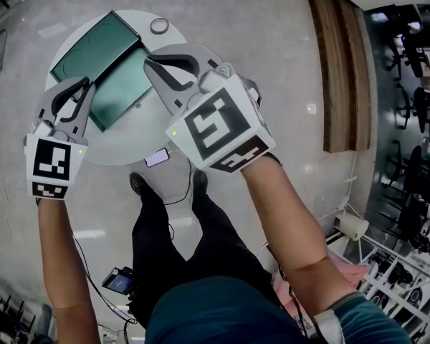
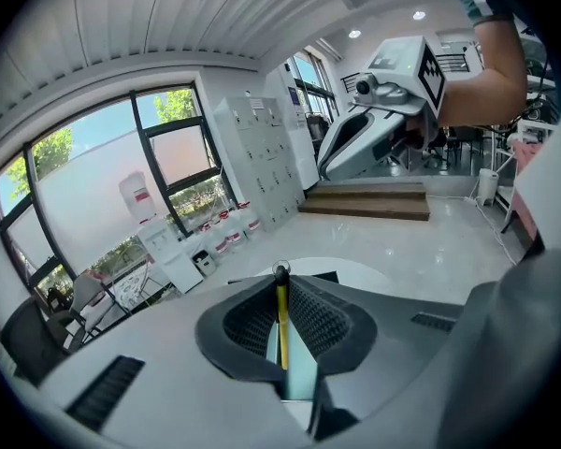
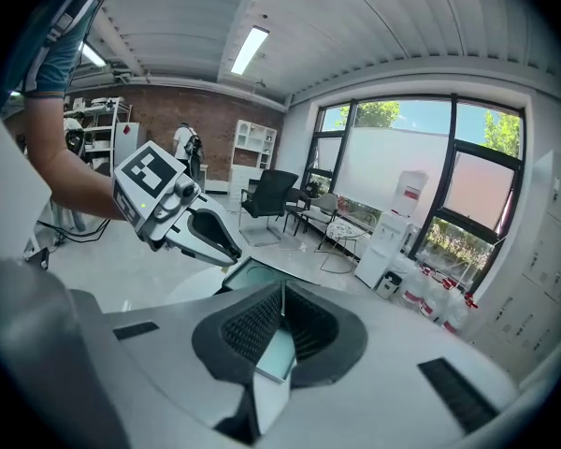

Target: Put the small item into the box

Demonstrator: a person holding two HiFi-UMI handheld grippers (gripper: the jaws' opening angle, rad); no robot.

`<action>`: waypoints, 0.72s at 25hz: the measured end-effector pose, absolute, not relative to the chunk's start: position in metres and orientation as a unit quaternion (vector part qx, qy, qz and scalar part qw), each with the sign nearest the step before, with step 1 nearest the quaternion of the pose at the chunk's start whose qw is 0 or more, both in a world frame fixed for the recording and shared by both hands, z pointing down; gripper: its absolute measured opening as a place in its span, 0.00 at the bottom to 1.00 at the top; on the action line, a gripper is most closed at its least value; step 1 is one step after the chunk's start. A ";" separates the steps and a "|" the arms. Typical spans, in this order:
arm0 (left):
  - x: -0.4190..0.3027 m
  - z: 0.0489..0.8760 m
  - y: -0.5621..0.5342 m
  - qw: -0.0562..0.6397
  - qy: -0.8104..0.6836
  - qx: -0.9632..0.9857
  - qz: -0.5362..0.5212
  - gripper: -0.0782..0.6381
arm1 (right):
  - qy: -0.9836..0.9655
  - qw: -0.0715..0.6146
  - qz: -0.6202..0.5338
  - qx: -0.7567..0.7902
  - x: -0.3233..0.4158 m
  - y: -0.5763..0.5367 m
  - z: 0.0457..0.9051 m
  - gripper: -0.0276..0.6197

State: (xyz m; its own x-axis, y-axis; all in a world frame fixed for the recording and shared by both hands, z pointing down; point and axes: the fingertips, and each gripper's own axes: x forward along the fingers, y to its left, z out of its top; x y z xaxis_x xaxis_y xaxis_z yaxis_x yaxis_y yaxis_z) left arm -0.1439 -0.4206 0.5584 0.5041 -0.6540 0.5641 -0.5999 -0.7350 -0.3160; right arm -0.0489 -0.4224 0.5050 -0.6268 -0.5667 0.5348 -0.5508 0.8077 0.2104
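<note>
An open green box [image 1: 122, 84] lies on the round white table [image 1: 122, 145], its lid [image 1: 89, 49] folded out to the left. My left gripper [image 1: 88, 84] hovers over the box's left edge. Its jaws are shut on a thin yellow item [image 2: 282, 321], which stands upright between the pads. My right gripper [image 1: 149, 61] is raised above the box's right side, shut with nothing in it. Each gripper view shows the box's green through the gap below the pads [image 3: 276, 354]. In the head view the yellow item is hidden.
A small grey ring [image 1: 159, 26] sits on the table beyond the box. A phone [image 1: 156, 157] lies at the table's near edge, by the person's feet [image 1: 137, 185]. A wooden step [image 1: 340, 63] runs along the floor to the right.
</note>
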 end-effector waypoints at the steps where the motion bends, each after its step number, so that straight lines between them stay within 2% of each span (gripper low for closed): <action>1: -0.145 0.564 -0.422 0.037 0.361 -0.866 -0.344 0.18 | -0.901 0.302 -0.012 0.310 -0.050 -0.424 0.509 0.10; 18: -0.139 0.640 -0.418 -0.002 0.343 -0.865 -0.366 0.18 | -0.896 0.320 0.015 0.307 -0.044 -0.419 0.566 0.10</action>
State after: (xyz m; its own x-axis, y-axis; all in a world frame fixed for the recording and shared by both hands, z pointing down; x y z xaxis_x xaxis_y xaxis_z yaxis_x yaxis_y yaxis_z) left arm -0.1390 -0.4178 0.6405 0.4972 -0.5917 0.6346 -0.5940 -0.7653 -0.2481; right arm -0.0442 -0.4191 0.5662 -0.6075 -0.5401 0.5825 -0.5596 0.8114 0.1688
